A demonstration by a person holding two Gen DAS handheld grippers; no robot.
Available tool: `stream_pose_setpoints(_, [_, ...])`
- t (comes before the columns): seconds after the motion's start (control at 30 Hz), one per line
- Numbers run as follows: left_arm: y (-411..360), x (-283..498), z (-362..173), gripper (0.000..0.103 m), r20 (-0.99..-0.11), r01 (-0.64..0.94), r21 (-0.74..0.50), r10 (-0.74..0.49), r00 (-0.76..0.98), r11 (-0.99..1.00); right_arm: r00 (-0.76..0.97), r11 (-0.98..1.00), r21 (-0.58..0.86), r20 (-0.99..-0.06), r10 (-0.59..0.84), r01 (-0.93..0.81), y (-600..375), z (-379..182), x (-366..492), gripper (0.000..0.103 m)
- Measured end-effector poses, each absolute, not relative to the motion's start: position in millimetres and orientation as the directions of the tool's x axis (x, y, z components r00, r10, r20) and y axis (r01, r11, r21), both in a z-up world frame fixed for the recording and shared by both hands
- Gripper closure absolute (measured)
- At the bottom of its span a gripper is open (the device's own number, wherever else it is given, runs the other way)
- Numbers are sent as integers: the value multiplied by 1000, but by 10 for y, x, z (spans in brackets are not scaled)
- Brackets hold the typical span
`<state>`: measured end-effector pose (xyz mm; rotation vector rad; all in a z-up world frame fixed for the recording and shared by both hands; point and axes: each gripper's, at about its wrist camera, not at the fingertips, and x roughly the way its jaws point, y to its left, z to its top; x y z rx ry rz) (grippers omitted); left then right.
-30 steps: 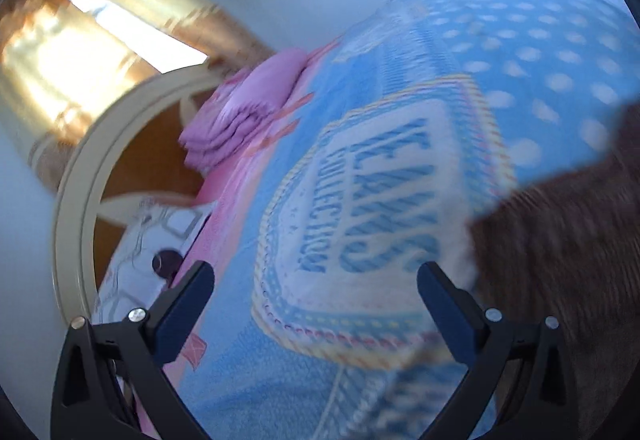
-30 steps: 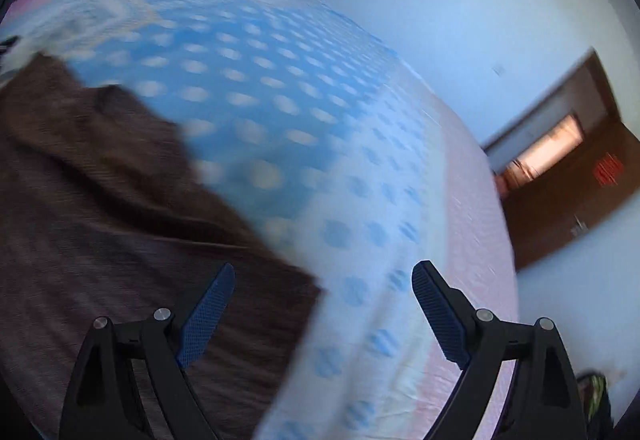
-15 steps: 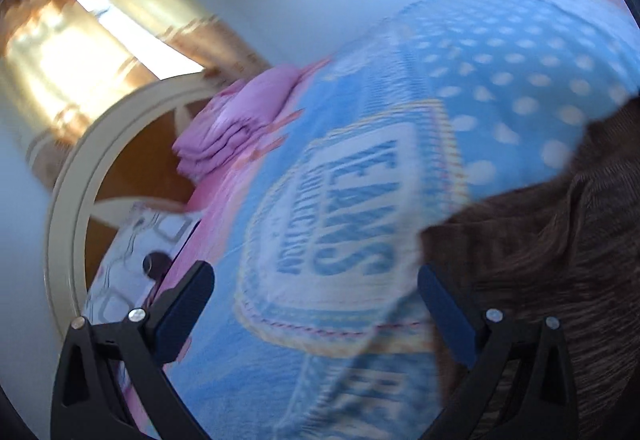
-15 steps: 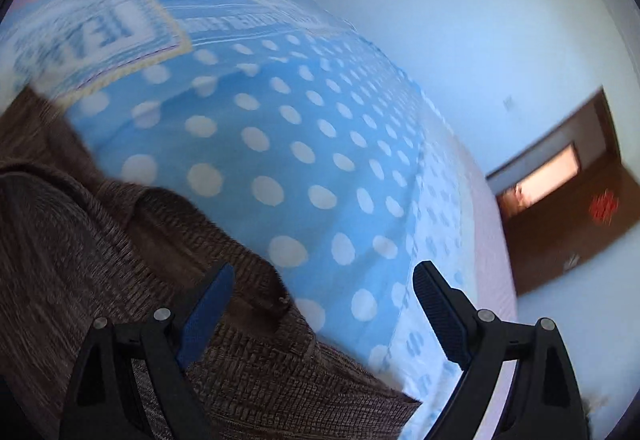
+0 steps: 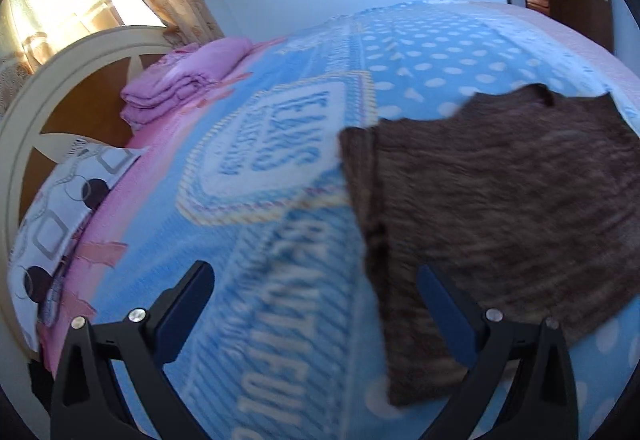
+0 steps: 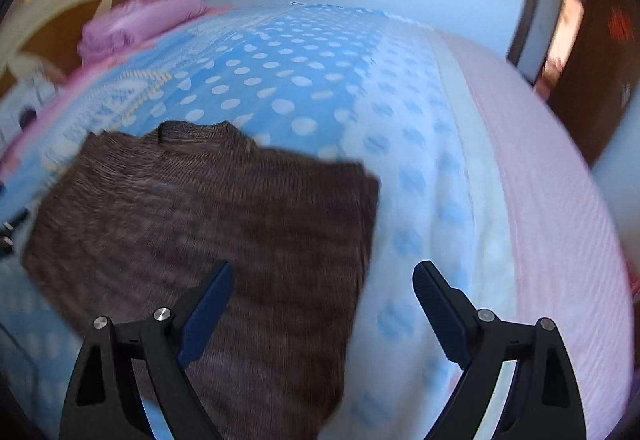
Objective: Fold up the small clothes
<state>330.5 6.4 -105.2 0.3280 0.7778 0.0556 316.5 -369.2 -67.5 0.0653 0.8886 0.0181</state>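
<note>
A brown knitted sweater (image 5: 500, 199) lies flat on the blue dotted blanket (image 5: 280, 260), its sides folded in, collar toward the far side. In the right wrist view the same sweater (image 6: 208, 215) fills the lower left. My left gripper (image 5: 316, 292) hovers open above the sweater's left edge, with blanket and that edge showing between its fingers. My right gripper (image 6: 322, 292) is open too, over the sweater's right edge; nothing is held by either.
The blanket (image 6: 320, 79) covers a bed with a pink sheet (image 6: 560, 199) at its right side. A folded pink quilt (image 5: 188, 79), a patterned pillow (image 5: 60, 215) and a curved headboard (image 5: 24, 111) stand at the left. A brown door (image 6: 592, 51) is at far right.
Both views have swung and drawn back, so the whole sweater now shows. The left gripper moved back from the blanket's printed badge; the right one rolled level. Both stayed open.
</note>
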Motion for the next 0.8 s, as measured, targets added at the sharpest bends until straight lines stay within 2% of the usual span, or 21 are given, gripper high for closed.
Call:
stream_pose_setpoints(0.03, [32,3273,-1074,0,-679,78,307,161,716,949,627,995,102,-776,65,22,-3732,-719,3062,12])
stream_pose_setpoints(0.1, [-13,3261,-1152,10,-698,87,280,140,702,956,619,986,163,-778,107,36,-3762,-834,2843,12])
stream_pose_setpoints(0.17, [-23,3297,-1231,33,-742,113,223,93,664,968,609,985,171,-785,116,32,-3730,-927,2712,13])
stream_pose_setpoints(0.27, [15,3339,-1345,40,-773,87,166,75,630,982,580,980,191,-805,124,55,-3699,-1100,2660,18])
stream_pose_setpoints(0.3, [29,3334,-1355,41,-771,80,151,67,633,985,573,978,202,-809,132,60,-3715,-1135,2658,25])
stream_pose_setpoints(0.33, [38,3327,-1359,49,-770,82,140,57,636,987,564,974,220,-812,149,60,-3707,-1189,2649,37])
stream_pose_setpoints(0.37, [48,3323,-1364,73,-774,83,131,50,631,988,561,974,221,-814,153,55,-3688,-1226,2643,43])
stream_pose_setpoints(0.4, [55,3320,-1368,86,-780,90,116,35,625,989,566,977,207,-812,141,55,-3688,-1232,2623,55])
stream_pose_setpoints(0.43, [58,3306,-1360,94,-788,106,85,2,615,991,570,980,194,-810,133,47,-3667,-1223,2618,75])
stream_pose_setpoints(0.47, [61,3273,-1335,99,-782,98,93,12,624,991,570,977,208,-808,149,39,-3668,-1204,2603,86])
stream_pose_setpoints(0.5, [56,3249,-1319,100,-778,99,103,18,627,990,573,974,223,-802,165,31,-3657,-1166,2587,94])
stream_pose_setpoints(0.67, [130,3047,-1258,100,-765,117,117,14,643,986,588,986,169,-797,138,-3,-3586,-1065,2480,97])
stream_pose_setpoints(0.8, [185,2968,-1341,103,-776,114,144,40,630,983,559,987,160,-818,133,-1,-3595,-1203,2479,99])
